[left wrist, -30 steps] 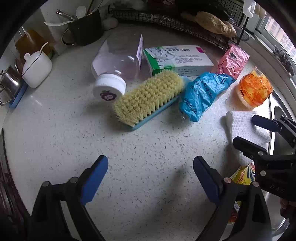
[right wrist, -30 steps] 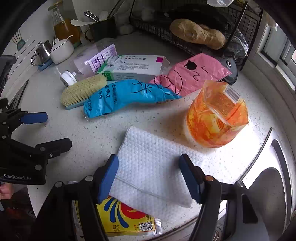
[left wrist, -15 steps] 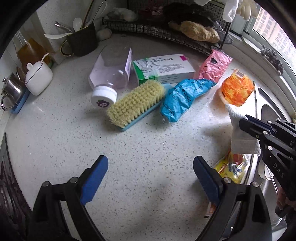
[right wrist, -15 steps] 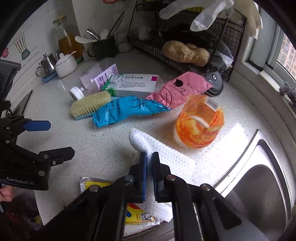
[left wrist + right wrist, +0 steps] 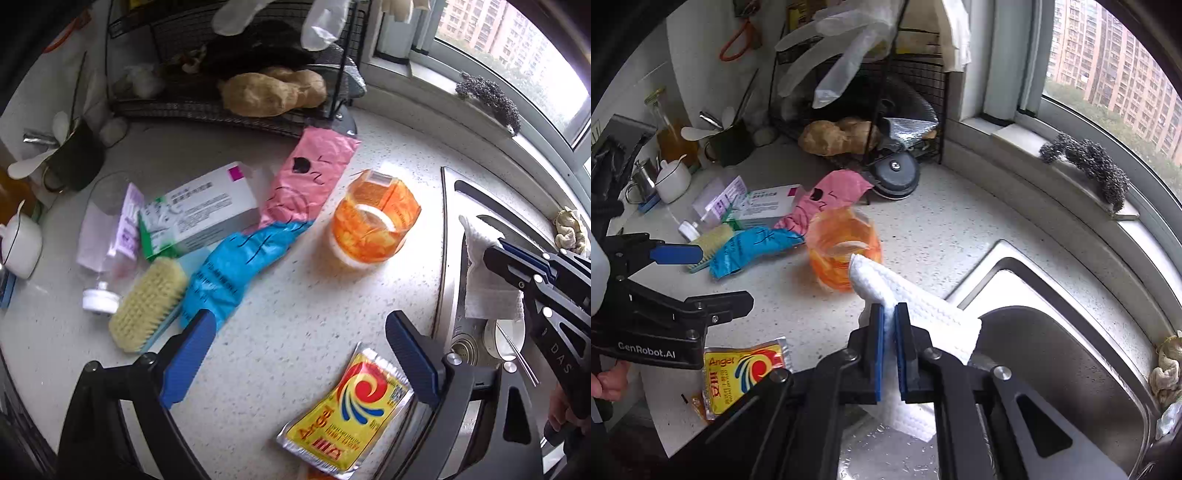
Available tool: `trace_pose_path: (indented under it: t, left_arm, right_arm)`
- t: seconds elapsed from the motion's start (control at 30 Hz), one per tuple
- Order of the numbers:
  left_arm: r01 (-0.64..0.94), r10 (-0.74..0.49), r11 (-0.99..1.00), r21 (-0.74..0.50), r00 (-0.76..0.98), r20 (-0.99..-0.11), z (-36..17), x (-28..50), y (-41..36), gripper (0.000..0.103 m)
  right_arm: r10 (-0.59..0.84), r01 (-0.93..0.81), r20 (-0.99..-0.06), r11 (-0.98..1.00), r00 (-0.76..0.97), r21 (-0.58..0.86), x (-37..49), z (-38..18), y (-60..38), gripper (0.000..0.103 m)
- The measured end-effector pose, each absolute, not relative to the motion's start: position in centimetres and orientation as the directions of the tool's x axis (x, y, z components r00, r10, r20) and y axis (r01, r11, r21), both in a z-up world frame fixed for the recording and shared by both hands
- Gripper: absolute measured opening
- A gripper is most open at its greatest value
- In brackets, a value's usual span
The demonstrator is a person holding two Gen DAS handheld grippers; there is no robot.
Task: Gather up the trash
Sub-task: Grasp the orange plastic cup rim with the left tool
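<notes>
My right claw [image 5: 889,354] is clamped on the white paper towel [image 5: 923,306], lifted over the sink [image 5: 1071,354]. My left claw [image 5: 295,354] stands wide, holding nothing, above the yellow sachet [image 5: 351,413]. Left on the tabletop [image 5: 288,295] ahead: blue wrapper [image 5: 229,273], pink wrapper [image 5: 306,181], orange packet [image 5: 373,221]. No bin shows. Only the right view shows the clamped pads.

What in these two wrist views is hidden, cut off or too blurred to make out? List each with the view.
- Yellow packet: left wrist view, lower end cut off by the frame edge.
- White cloth: right wrist view, lower part behind the right gripper.
- Clear bottle: left wrist view, label blurred.
- Sink: basin contents hidden by the gripper.
</notes>
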State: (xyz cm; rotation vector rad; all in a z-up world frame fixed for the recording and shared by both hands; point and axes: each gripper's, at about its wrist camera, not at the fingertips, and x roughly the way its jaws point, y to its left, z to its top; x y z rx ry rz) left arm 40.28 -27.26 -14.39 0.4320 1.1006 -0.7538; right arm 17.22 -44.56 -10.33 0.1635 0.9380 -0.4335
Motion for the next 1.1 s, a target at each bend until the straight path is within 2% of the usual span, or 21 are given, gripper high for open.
trace_pose_path:
  t: [0.3,0.67,0.73,0.8,1.1]
  left_arm:
    - [0.774,-0.325,0.633,-0.024,0.237,-0.916,-15.6,42.8,-33.6,0.092]
    - [0.774,-0.313,0.632,-0.029,0.221,-0.924,-17.5,44.8,-37.3,0.092]
    - [0.78,-0.321,0.625,-0.034,0.217,-0.922,-17.5,44.9,-37.7,0.084]
    - [0.787,-0.331,0.615,-0.045,0.206,-0.921,-17.5,44.8,-38.0,0.065]
    - [0.794,-0.353,0.606,-0.046,0.217,-0.91,-16.5,41.8,-35.8,0.064]
  right_arm:
    - [-0.323,0.508,-0.807,0.861,0.494,-0.034,16.7,-11.1,-49.2,0.005]
    - [-0.311,0.514,-0.812,0.857,0.493,-0.016,16.7,-12.0,-51.4,0.005]
    - [-0.314,0.516,-0.811,0.856,0.494,-0.017,16.6,-12.0,-51.4,0.005]
    - [-0.314,0.52,-0.81,0.854,0.495,-0.013,16.3,-12.0,-51.3,0.005]
    - [-0.313,0.525,-0.808,0.851,0.498,-0.006,15.5,-11.5,-50.5,0.005]
